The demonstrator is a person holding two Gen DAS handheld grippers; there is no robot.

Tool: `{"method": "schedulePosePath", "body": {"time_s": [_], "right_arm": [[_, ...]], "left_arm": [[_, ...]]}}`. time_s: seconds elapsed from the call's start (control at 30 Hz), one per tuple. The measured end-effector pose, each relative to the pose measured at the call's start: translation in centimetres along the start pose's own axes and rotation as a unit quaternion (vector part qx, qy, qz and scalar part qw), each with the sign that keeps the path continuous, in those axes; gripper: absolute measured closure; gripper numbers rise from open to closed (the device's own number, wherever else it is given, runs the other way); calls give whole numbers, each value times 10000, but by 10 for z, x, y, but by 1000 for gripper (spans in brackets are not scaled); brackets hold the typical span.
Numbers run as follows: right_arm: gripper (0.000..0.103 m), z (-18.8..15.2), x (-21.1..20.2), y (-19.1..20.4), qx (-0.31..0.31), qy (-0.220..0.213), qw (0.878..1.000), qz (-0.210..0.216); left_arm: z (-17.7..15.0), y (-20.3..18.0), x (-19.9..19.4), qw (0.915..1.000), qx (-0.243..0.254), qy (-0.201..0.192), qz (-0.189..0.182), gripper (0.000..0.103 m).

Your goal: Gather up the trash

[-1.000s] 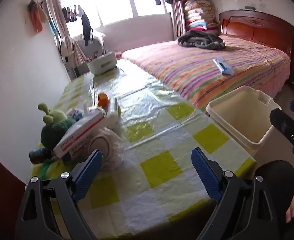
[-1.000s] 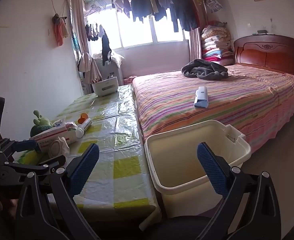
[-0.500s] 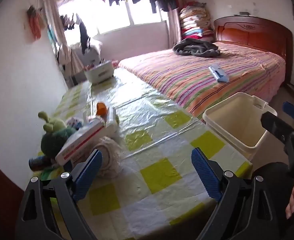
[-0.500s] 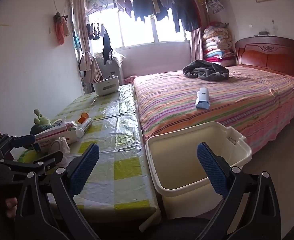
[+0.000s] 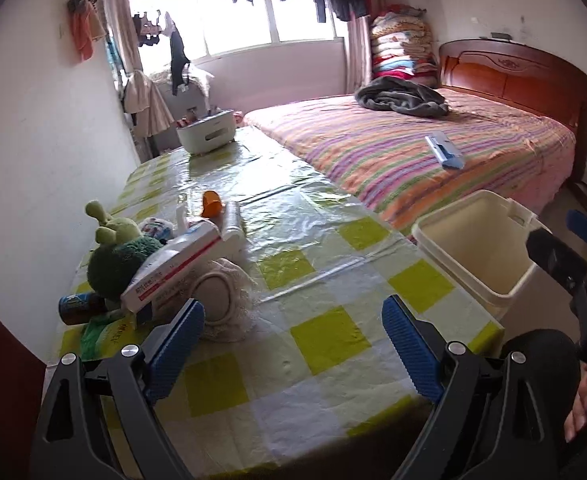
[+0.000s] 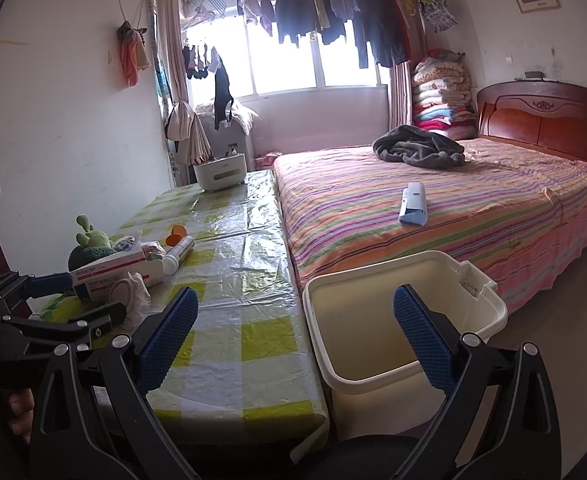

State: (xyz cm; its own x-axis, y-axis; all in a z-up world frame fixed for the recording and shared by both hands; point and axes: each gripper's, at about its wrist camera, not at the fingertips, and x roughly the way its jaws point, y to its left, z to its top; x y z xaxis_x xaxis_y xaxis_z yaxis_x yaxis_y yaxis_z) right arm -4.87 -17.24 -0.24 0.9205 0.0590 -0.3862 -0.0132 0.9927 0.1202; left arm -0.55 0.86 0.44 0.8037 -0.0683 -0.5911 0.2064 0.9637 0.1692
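Note:
A cream bin (image 5: pixel 477 256) stands on the floor between table and bed; it also shows in the right wrist view (image 6: pixel 377 328). On the checked table (image 5: pixel 325 336) lies a clutter pile: a white and red box (image 5: pixel 173 264), a crumpled white wrapper (image 5: pixel 221 300), a white tube (image 5: pixel 231 220), an orange cap (image 5: pixel 211 203) and a dark can (image 5: pixel 79 308). My left gripper (image 5: pixel 293 344) is open and empty above the table's near end, the wrapper by its left finger. My right gripper (image 6: pixel 293 336) is open and empty above the bin's near rim.
A green plush toy (image 5: pixel 115 256) sits against the wall behind the box. A white basket (image 5: pixel 207 134) stands at the table's far end. The striped bed (image 6: pixel 433 216) lies to the right with a blue and white pack (image 6: pixel 413 204) and a grey blanket (image 6: pixel 417 152).
The left gripper has tilted up a little and the view now takes in more of the room. The right gripper has barely moved. Both stay open.

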Motion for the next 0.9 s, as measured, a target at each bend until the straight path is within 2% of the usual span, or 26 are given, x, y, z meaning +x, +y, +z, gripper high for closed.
{"method": "schedulePosePath", "body": {"time_s": [0.6,0.9], "right_arm": [[6,5,-8,4,-92,-135,9998,-119],[6,7,2,8,-226,-37,9993,-285]], "left_arm": [[-2,11,-8,9997,-192,-80,93,15],[-4,14,-10,9997,-203,-105,90,15]]}}
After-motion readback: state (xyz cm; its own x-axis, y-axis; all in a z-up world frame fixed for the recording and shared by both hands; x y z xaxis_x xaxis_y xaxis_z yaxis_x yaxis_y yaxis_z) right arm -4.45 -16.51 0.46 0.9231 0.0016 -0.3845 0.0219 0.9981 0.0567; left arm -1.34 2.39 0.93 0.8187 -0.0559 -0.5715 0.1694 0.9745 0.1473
